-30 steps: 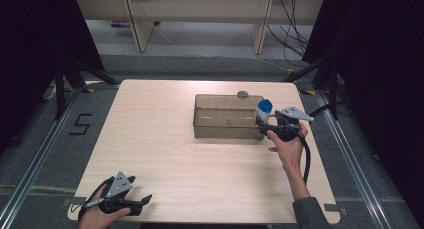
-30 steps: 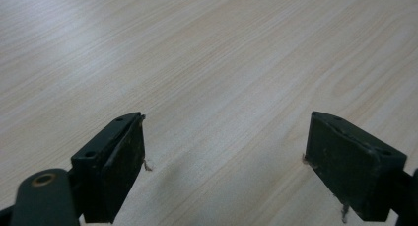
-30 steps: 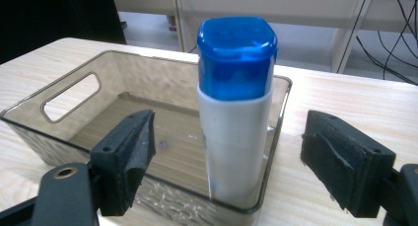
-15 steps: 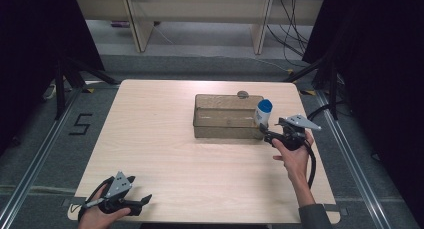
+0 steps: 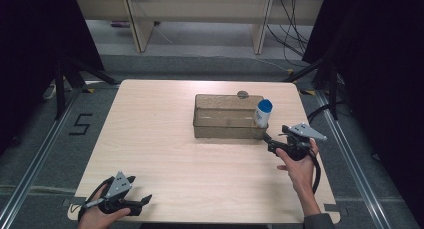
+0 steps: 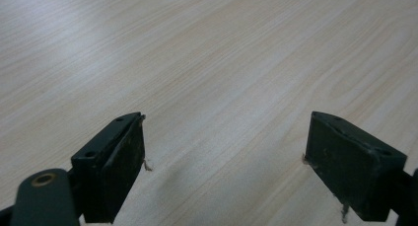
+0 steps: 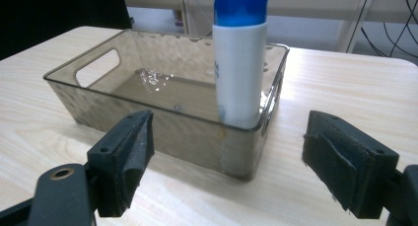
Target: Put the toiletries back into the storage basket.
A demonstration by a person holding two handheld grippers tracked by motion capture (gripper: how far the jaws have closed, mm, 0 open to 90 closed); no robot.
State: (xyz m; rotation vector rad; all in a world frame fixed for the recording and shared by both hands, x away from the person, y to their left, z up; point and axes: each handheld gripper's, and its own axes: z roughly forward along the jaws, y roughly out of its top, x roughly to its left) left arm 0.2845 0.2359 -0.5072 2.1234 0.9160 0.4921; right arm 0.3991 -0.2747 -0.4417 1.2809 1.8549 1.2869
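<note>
Since the earlier frame the right gripper [image 5: 268,141] is backing away from the bottle [image 5: 263,113] toward the near table edge, and the bottle is staying put, standing upright in the near right corner of the bin [image 5: 220,125]. In the right gripper view the bottle [image 7: 240,63] is leaning close to the bin wall [image 7: 162,132], blue cap up, free of both jaws; the right gripper [image 7: 226,162] is standing wide apart with nothing between the pads. Judgement: the step in hand is a clean withdrawal after placing. To do it well, the jaws should be staying fully apart and pulling straight back along their own line, level, so neither pad is clipping the bin's corner or rocking the tall bottle, which looks tippy. At the near left corner of the table [image 5: 150,154] the left gripper [image 5: 142,204] is resting low, and its view is showing the left gripper [image 6: 224,162] jaws apart over bare wood.
</note>
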